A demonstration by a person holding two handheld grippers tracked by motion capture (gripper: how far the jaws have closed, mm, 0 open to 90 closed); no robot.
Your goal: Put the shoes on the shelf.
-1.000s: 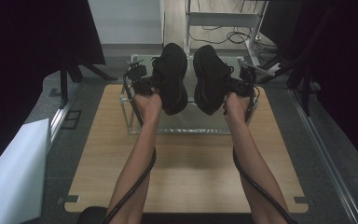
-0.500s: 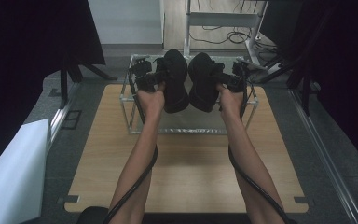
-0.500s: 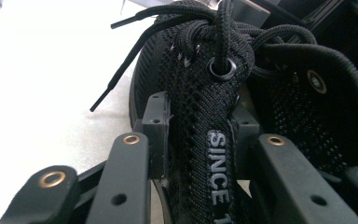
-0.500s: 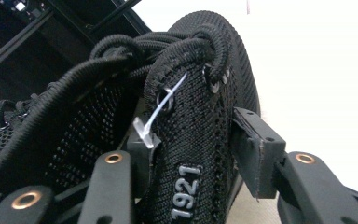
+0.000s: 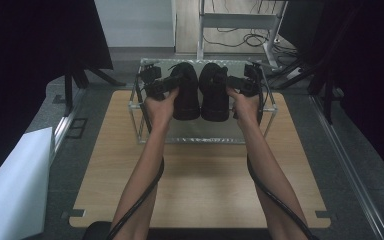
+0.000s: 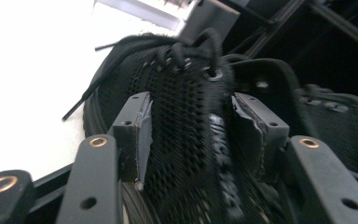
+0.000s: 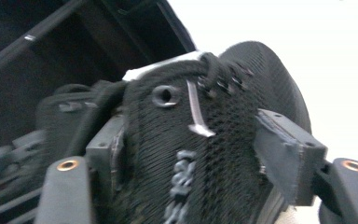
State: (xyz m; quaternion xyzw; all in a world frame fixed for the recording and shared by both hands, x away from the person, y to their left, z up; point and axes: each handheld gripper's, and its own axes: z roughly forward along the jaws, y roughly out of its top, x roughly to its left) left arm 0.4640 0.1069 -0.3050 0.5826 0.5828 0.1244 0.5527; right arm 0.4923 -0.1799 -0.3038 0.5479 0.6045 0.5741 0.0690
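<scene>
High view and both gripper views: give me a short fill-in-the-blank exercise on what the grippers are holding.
1. Each gripper holds one black mesh ____.
2. The left gripper grips the left black mesh shoe with its fingers closed on the ____ upper.
3. The two shoes are held ____ over the clear-topped metal-frame rack, the right black mesh shoe in the right gripper.

Missing: shoe; mesh; side by side

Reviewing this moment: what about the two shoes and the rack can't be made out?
- Left shoe: soles hidden in the high view, seen from above.
- Right shoe: side lettering blurred in the right gripper view.
- Rack: whether the shoes touch it, unclear.
- Left gripper: pad contact blurred.
</scene>
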